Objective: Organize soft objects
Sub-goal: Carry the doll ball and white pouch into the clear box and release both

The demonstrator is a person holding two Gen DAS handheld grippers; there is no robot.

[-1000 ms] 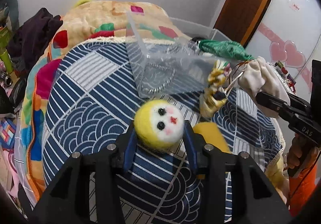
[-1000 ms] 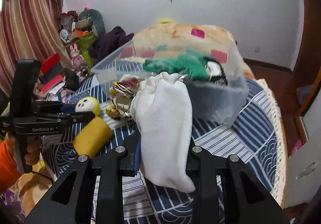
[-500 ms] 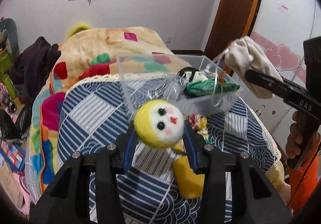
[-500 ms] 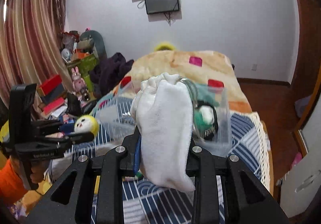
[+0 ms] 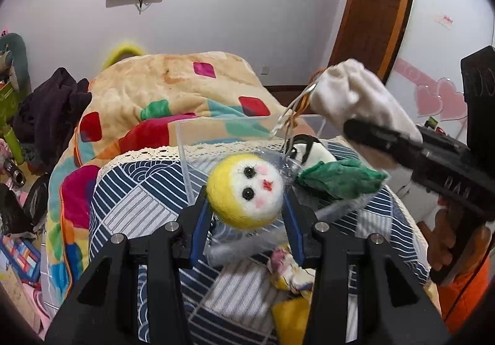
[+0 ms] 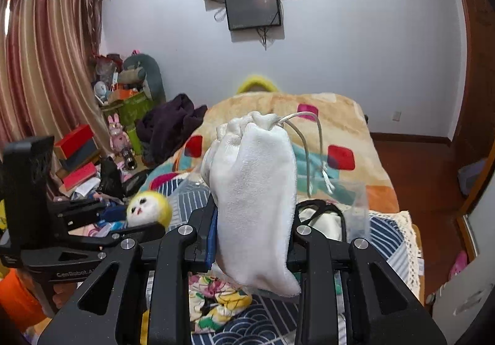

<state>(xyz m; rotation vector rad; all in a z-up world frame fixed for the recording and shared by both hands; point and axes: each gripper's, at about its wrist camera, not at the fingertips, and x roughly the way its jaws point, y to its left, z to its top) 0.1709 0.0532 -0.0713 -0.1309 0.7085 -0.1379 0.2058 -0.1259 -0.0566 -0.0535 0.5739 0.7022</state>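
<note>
My left gripper (image 5: 246, 205) is shut on a round yellow felt doll head (image 5: 246, 191) with a white face, held up in front of a clear plastic box (image 5: 222, 134). The box holds a green cloth (image 5: 340, 182) and a black-and-white item (image 5: 309, 150). My right gripper (image 6: 252, 221) is shut on a white drawstring pouch (image 6: 253, 190), raised above the box's right side; it also shows in the left wrist view (image 5: 355, 97). The doll head shows in the right wrist view (image 6: 150, 209), left of the pouch.
The box stands on a blue patterned cloth (image 5: 139, 209) beside a colourful blanket (image 5: 148, 97). A floral cloth (image 6: 216, 298) and a yellow object (image 5: 290, 314) lie below the grippers. Clutter (image 6: 123, 128) fills the room's left side; a door (image 5: 374, 4) stands at the right.
Both grippers have risen, with the doll head and the pouch still held. The box now sits lower in both views, and the pouch hangs over it.
</note>
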